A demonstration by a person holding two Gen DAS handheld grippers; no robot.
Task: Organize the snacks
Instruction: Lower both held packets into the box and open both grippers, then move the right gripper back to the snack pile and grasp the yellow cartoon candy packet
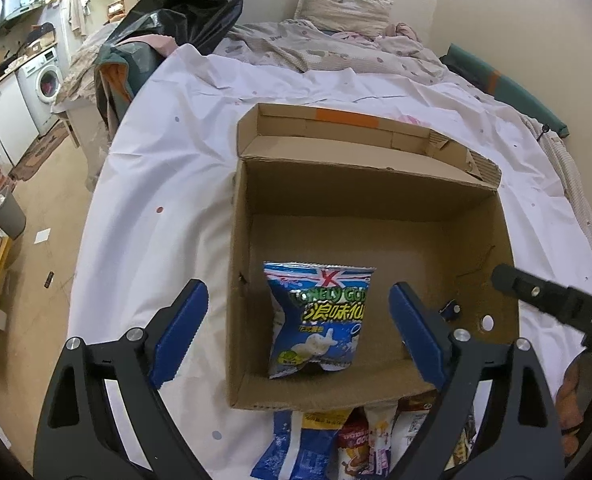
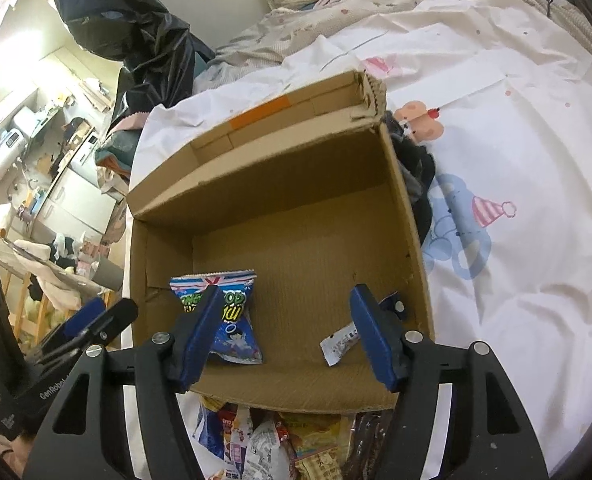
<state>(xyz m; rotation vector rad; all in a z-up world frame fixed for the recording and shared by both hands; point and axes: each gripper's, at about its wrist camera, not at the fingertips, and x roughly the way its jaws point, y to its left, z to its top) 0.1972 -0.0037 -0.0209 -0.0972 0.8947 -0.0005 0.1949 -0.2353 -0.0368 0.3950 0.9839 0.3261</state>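
Left wrist view shows a blue snack bag (image 1: 319, 322) standing on the floor of the cardboard box (image 1: 376, 196), propped near its front wall, just ahead of and between the fingers of the left claw (image 1: 298, 334), which gapes wide and holds nothing. A small wrapper (image 2: 342, 343) lies in the box beside the right claw (image 2: 286, 334), whose jaws are spread and empty. Both seem set down there to gather them. More snacks (image 2: 280, 440) wait in a heap below both claws, outside the box, on the white sheet (image 2: 516, 160).
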